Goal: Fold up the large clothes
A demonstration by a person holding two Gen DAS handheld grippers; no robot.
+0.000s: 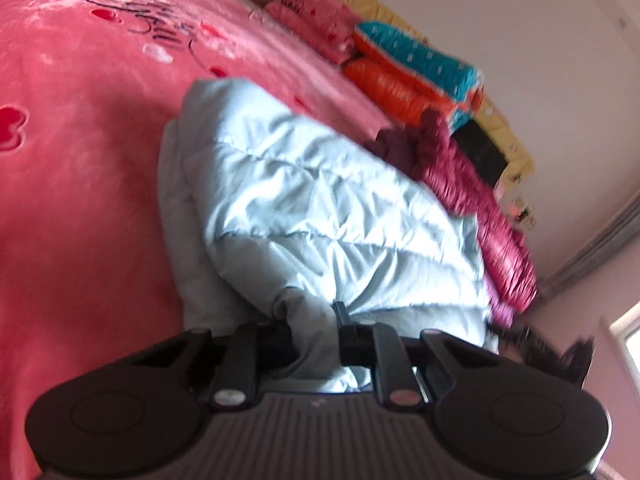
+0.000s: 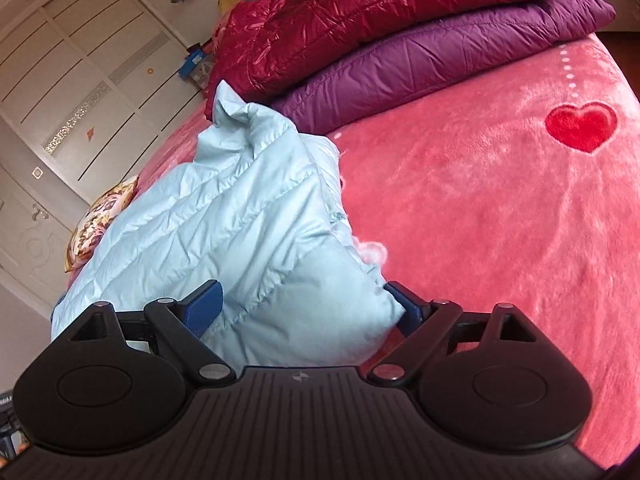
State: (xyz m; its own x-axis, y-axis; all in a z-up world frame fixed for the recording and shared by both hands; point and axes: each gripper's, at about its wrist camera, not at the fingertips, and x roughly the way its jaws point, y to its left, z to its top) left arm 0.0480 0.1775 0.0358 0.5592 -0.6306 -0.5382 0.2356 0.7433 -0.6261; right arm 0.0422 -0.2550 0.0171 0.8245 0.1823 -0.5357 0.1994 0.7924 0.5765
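Note:
A pale blue quilted down jacket [image 1: 304, 208] lies partly folded on the pink bed blanket [image 1: 80, 160]. My left gripper [image 1: 314, 328] is shut on a bunched edge of the jacket at its near end. In the right wrist view the same jacket [image 2: 224, 232] rises in a thick fold between my right gripper's [image 2: 304, 304] blue fingers [image 2: 206, 306]. The fingers stand wide apart on either side of the padded fold and press its sides. The left wrist view is blurred by motion.
A dark red down jacket [image 2: 360, 12] lies folded on a purple one [image 2: 440, 56] at the far edge of the bed. Folded orange and teal quilts [image 1: 412, 68] line the wall. A patterned pillow [image 2: 100, 220] and a white wardrobe [image 2: 72, 80] stand behind.

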